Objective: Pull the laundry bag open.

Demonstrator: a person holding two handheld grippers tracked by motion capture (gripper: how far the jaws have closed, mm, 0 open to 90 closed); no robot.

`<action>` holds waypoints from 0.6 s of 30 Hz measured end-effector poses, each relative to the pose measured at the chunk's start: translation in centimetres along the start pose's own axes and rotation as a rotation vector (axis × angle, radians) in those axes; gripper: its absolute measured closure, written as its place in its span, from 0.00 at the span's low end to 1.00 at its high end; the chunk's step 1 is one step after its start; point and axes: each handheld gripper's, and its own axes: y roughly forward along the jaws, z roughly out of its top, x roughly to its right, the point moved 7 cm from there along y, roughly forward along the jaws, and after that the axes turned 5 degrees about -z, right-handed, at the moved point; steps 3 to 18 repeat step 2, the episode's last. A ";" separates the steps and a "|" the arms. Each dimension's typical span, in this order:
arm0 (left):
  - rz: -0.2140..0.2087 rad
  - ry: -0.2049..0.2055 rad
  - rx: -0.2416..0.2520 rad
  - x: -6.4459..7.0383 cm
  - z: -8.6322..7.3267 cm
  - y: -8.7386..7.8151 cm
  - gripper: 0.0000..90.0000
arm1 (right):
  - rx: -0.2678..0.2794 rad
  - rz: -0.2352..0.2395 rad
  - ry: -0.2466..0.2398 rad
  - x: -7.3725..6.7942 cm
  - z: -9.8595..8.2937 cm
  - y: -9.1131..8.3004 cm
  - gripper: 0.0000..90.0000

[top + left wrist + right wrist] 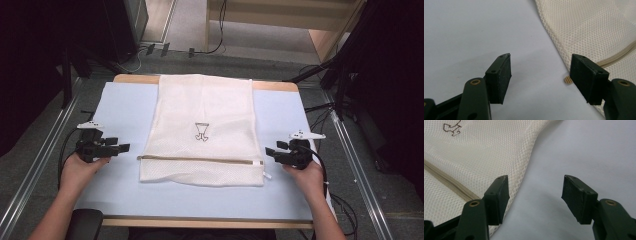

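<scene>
The mesh laundry bag [202, 130] lay between the left gripper [121, 148] and right gripper [270, 151], both wide open and empty, its zipper [200, 160] running left-right.

One mesh laundry bag [202, 130], one zipper [200, 160], two hand-held grippers, one table [125, 100]

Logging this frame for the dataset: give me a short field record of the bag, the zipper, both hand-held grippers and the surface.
item: cream mesh laundry bag, lying flat, small dark printed mark near its middle
zipper: beige zipper runs across the bag near the person's edge, closed along the length that shows
left hand-held gripper: jaws open, beside the bag's left edge, not touching it
right hand-held gripper: jaws open, just off the bag's right edge near the zipper end, holding nothing
surface: pale blue mat on a wooden table
</scene>
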 end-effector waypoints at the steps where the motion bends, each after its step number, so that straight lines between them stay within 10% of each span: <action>1: -0.002 -0.001 0.000 0.0 0.0 0.0 0.38 | 0.000 0.000 0.001 0.0 0.0 0.0 0.44; 18: -0.001 -0.002 0.001 0.0 0.0 0.1 0.38 | -0.001 -0.001 0.002 0.0 0.0 0.0 0.44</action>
